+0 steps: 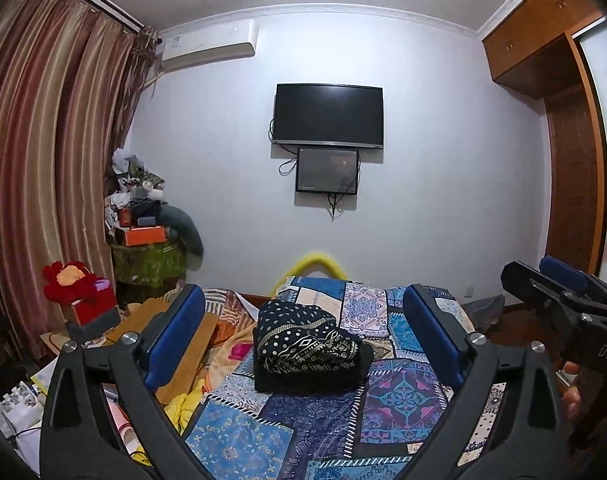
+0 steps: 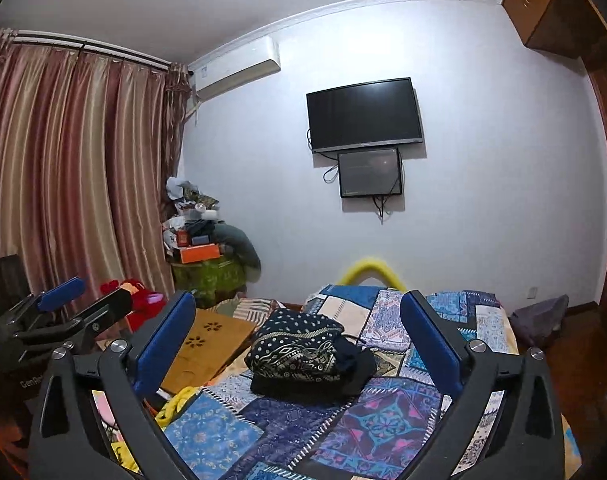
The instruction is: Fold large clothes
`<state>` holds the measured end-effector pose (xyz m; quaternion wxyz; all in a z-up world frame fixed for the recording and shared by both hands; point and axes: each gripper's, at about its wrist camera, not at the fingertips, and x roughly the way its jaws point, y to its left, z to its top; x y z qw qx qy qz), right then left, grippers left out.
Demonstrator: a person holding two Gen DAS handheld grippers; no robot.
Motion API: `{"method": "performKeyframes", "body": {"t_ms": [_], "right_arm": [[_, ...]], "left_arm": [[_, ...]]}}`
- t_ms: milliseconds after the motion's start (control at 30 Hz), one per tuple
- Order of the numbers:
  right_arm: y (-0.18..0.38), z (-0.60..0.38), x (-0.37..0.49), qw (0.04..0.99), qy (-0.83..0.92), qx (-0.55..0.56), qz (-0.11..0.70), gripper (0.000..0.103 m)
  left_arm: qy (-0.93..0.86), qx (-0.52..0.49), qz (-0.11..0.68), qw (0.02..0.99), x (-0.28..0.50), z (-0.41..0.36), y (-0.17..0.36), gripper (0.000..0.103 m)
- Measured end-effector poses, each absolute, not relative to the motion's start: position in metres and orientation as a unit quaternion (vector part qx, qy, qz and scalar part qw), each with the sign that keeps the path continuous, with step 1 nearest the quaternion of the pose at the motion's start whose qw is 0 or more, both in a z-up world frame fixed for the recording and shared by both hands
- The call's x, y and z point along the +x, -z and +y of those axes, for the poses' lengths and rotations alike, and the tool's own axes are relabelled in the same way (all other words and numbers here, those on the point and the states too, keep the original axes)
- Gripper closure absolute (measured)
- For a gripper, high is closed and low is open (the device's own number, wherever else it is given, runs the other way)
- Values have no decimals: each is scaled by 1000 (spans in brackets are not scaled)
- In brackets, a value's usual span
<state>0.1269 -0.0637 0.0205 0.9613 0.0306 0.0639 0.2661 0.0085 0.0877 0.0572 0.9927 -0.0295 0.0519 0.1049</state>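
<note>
Nearest, the left gripper [image 1: 303, 336] and the right gripper [image 2: 299, 336] are both held above the patchwork bedspread [image 1: 399, 396], each with its blue-padded fingers spread wide and nothing between them. Framed by both pairs of fingers lies the folded garment [image 1: 303, 348], a compact dark bundle with white dots and a geometric band, resting on the bedspread near its middle; neither gripper touches it. In the right wrist view a plain dark layer shows under and to the right of the bundle, though whether it is part of the same garment cannot be told. Left of the bundle lie an orange blanket [image 1: 231, 332] and a wooden lap board [image 2: 211, 344] with flower cut-outs. Farther left, a red box [image 1: 91, 312] holds a red plush toy [image 1: 69, 276]. Beyond it, a green-draped stand [image 1: 149, 264] carries a heap of boxes and clutter. At the far end of the bed a yellow foam arch [image 1: 315, 262] rises. On the far wall hang a television [image 1: 329, 116] with a smaller screen [image 1: 327, 170] beneath it and an air conditioner [image 1: 209, 46] at upper left; striped curtains [image 1: 47, 152] fill the left side, a wooden wardrobe [image 1: 559, 80] the right.
</note>
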Motion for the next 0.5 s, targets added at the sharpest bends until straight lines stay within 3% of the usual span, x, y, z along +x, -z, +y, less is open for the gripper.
{"method": "performKeyframes", "body": {"t_ms": [500], "right_arm": [[-10,-65,125,960,-266,26,84,1]], "left_arm": [[-108,-27,62,992,15,84,-47,3]]}}
